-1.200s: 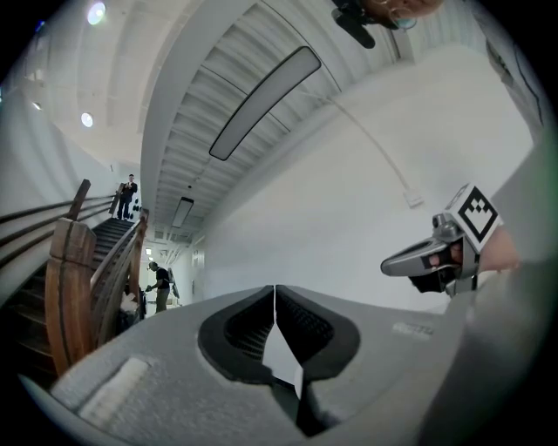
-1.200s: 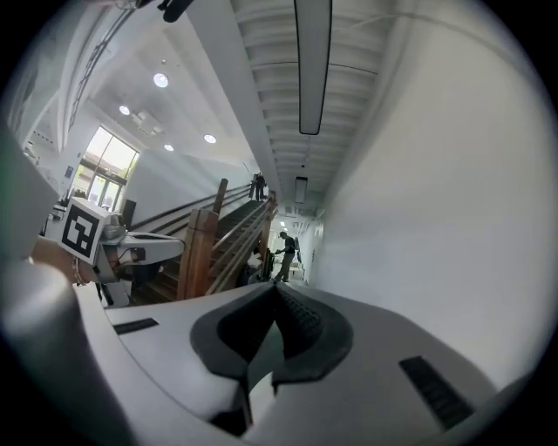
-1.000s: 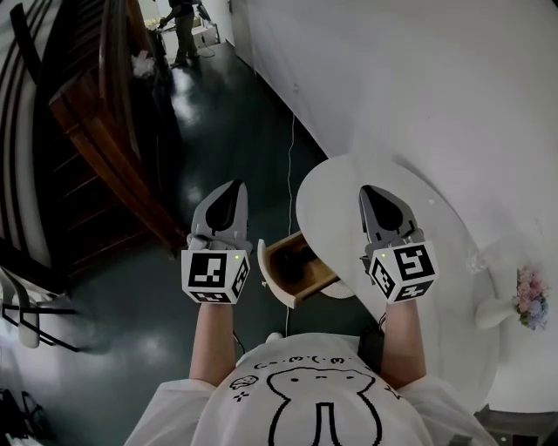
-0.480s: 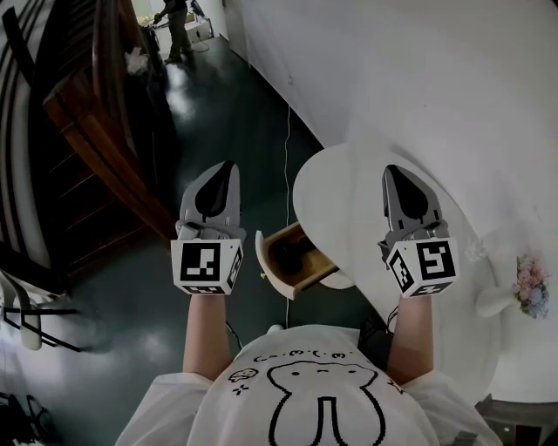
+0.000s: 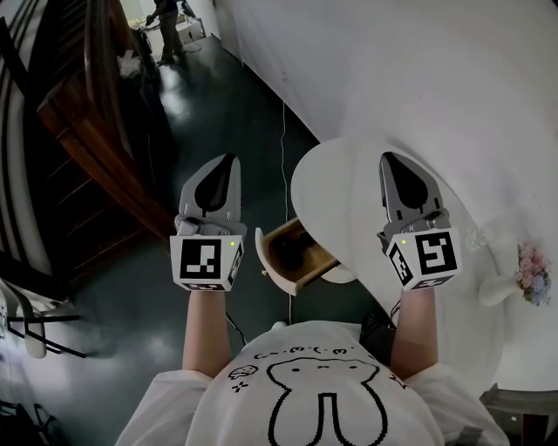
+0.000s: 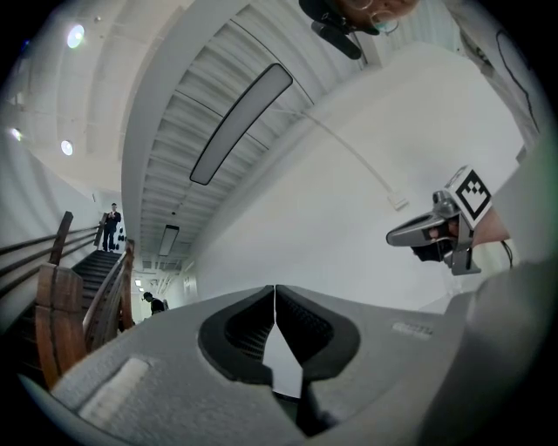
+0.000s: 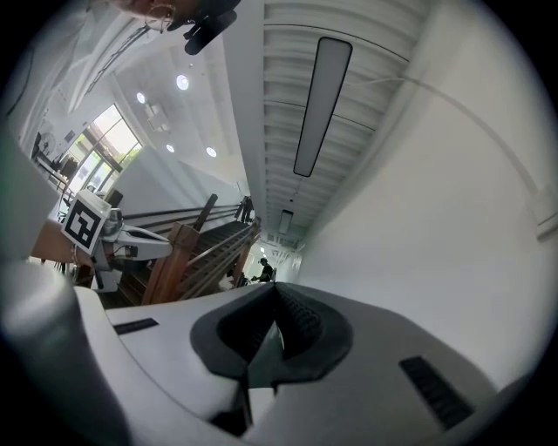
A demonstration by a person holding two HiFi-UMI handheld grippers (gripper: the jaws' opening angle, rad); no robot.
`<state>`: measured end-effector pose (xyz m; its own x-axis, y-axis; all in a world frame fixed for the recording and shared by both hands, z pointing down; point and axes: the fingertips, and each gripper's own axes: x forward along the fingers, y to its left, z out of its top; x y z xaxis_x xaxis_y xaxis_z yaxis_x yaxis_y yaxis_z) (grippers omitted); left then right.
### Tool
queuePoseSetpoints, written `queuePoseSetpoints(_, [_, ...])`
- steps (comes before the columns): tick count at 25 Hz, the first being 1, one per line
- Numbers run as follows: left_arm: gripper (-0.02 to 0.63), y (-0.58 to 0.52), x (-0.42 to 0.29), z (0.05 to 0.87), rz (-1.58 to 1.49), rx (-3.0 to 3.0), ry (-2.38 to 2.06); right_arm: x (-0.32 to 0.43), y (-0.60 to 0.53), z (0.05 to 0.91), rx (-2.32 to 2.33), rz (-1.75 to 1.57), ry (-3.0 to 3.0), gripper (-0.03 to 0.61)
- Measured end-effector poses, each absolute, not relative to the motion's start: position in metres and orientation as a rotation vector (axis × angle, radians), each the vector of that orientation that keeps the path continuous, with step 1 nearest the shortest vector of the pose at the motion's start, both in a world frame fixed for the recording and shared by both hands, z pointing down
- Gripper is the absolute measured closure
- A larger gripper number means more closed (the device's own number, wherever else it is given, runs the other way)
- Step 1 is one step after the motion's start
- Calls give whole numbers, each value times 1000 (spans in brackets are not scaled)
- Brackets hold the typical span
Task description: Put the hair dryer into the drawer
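A small wooden drawer (image 5: pixel 316 272) stands pulled open under the edge of the round white table (image 5: pixel 349 187). A dark shape lies inside it, apparently the hair dryer (image 5: pixel 291 253). My left gripper (image 5: pixel 228 160) is held up to the left of the drawer, over the dark floor, shut and empty. My right gripper (image 5: pixel 390 158) is raised above the tabletop to the right of the drawer, also shut with nothing in it. In the left gripper view the jaws (image 6: pixel 275 292) meet against a white wall, and the right gripper (image 6: pixel 436 231) shows beside them. The right gripper view shows shut jaws (image 7: pixel 277 300).
A wooden staircase banister (image 5: pixel 96 131) runs along the left. A person (image 5: pixel 166 17) stands far off on the glossy floor. A thin cable (image 5: pixel 283 148) trails along the floor by the white wall. A vase of flowers (image 5: pixel 530 292) sits at the table's right.
Both grippers have risen and moved a little apart, the right one drifting right over the table. Both stayed shut and empty. The drawer stays open.
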<state>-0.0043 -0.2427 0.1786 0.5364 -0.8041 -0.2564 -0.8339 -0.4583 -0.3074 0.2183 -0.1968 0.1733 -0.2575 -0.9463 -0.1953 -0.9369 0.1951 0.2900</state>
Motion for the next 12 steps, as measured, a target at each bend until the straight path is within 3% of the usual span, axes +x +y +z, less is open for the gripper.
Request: queuePoseSetpoints(12, [598,-240,-4,174,116,-2384,1312,215,-191,173,1917,-567,-2378,580])
